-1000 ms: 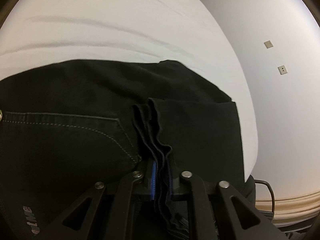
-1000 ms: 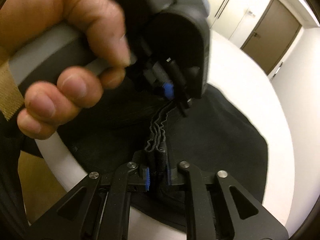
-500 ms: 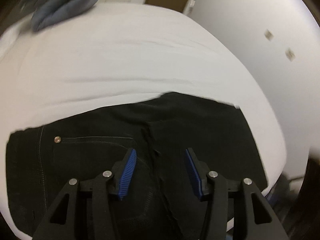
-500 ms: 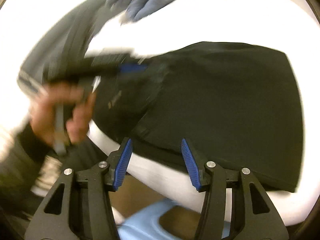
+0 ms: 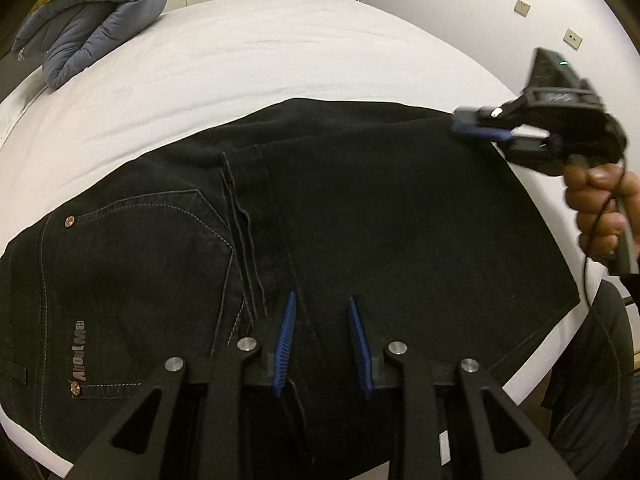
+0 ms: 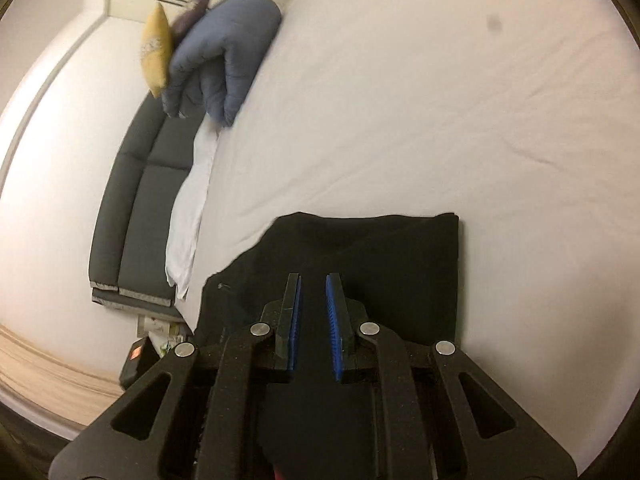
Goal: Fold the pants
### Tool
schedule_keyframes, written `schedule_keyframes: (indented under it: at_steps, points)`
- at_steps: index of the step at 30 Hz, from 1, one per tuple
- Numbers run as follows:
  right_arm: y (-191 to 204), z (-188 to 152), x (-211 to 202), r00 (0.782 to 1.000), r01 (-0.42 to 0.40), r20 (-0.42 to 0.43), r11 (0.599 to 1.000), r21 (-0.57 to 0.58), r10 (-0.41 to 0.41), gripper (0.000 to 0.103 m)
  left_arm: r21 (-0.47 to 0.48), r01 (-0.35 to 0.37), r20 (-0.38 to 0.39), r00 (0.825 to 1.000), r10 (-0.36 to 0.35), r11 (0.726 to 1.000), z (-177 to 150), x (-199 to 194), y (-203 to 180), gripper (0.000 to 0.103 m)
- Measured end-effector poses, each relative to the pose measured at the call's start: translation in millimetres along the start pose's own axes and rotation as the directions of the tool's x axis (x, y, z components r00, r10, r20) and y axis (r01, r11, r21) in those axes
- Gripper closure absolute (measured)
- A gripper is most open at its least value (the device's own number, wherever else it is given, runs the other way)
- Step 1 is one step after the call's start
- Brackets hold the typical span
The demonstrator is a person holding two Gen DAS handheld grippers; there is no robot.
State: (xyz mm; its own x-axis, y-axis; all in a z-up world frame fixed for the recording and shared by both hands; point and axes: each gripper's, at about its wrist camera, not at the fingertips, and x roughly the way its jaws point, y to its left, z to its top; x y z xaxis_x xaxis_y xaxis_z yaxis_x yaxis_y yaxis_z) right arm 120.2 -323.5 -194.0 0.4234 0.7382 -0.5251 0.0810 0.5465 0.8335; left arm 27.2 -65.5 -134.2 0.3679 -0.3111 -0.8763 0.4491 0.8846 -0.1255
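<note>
The black pants [image 5: 360,216] lie folded flat on the white bed [image 5: 240,52], back pocket and waistband at the left, hems lying across the middle. My left gripper [image 5: 322,304] is open and empty, just above the pants near the front edge. My right gripper [image 5: 480,130] shows in the left wrist view over the far right corner of the pants, held by a hand. In the right wrist view the right gripper [image 6: 314,280] stands slightly open with nothing between its pads, above the folded pants [image 6: 400,256].
A rolled blue-grey duvet [image 5: 92,24] lies at the far left of the bed; it also shows in the right wrist view [image 6: 224,52] beside a yellow cushion [image 6: 156,52]. A dark bench [image 6: 140,208] runs along the bed's side. The wall with sockets [image 5: 572,38] is at right.
Both grippers let go of the pant hems and opened. The pants now lie flat. Both grippers pulled back, and the right one swung round to the pants' far right corner.
</note>
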Motion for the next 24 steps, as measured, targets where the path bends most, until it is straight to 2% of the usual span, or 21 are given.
schedule_keyframes:
  at_steps: [1,2,3,4,5,10,11,13,14,15,19,20,21,22,24]
  points:
    - [-9.9,1.7,11.7,0.999,0.014,-0.034,1.0,0.005,-0.014,0.092,-0.002,0.002,0.001,1.0,-0.002,1.0,-0.1,0.2,-2.5,0.073]
    - [-10.7,18.1,31.3,0.998,0.039,-0.059,0.999,0.012,-0.039,0.093,-0.01,0.007,0.001,1.0,-0.007,1.0,-0.1,0.6,-4.0,0.074]
    - [-26.1,25.1,50.5,0.997,0.033,-0.066,0.999,0.013,-0.032,0.093,-0.019,0.015,0.002,1.0,-0.015,1.0,0.3,1.9,-3.1,0.074]
    - [-30.2,27.0,52.7,0.998,0.014,-0.058,1.0,0.008,-0.013,0.093,-0.029,0.026,0.003,1.0,-0.026,0.999,-0.6,1.5,0.8,0.074]
    - [-19.0,24.8,55.3,0.998,0.0,-0.056,1.0,0.008,0.001,0.093,-0.038,0.035,0.004,0.999,-0.035,0.999,-1.2,1.2,3.8,0.075]
    - [-38.6,-31.7,32.4,0.996,-0.044,-0.08,0.998,0.04,0.047,0.093,-0.06,0.051,0.005,0.999,-0.051,0.997,2.2,2.4,24.0,0.08]
    - [-18.5,-60.4,26.2,0.995,-0.047,-0.092,0.999,0.025,0.049,0.093,-0.059,0.051,0.005,0.999,-0.051,0.997,1.5,1.6,25.4,0.081]
    - [-7.6,-92.2,22.1,0.992,-0.047,-0.116,0.999,0.002,0.047,0.093,-0.057,0.051,0.009,0.999,-0.051,0.997,0.4,1.0,29.1,0.081]
    - [15.7,-111.3,23.3,0.991,-0.046,-0.122,0.999,-0.001,0.046,0.093,-0.058,0.05,0.01,0.999,-0.049,0.997,0.2,1.3,29.8,0.081]
    - [15.9,-126.1,18.6,0.991,-0.044,-0.124,0.999,0.002,0.043,0.093,-0.059,0.049,0.01,0.999,-0.049,0.997,0.2,1.1,30.5,0.081]
    - [23.2,-160.2,10.2,0.988,-0.026,-0.154,0.999,0.024,0.03,0.094,-0.071,0.051,0.016,0.999,-0.05,0.996,3.2,-1.4,20.5,0.081]
    - [27.3,-168.9,3.6,0.983,0.0,-0.183,1.0,0.013,0.003,0.094,-0.073,0.053,0.019,0.998,-0.052,0.996,4.1,-0.3,19.2,0.081]
    - [30.0,-173.8,3.5,0.975,0.068,-0.21,0.997,-0.02,-0.071,0.094,-0.075,0.055,0.023,0.998,-0.053,0.996,4.1,-0.9,19.6,0.081]
    - [35.6,-174.4,-0.9,0.973,0.095,-0.205,0.994,-0.047,-0.103,0.094,-0.078,0.057,0.027,0.998,-0.055,0.995,3.3,-1.5,20.0,0.081]
    - [47.5,-168.5,-15.0,0.986,0.057,-0.152,0.997,-0.056,-0.065,0.094,-0.087,0.06,0.033,0.998,-0.057,0.994,0.4,1.6,19.0,0.081]
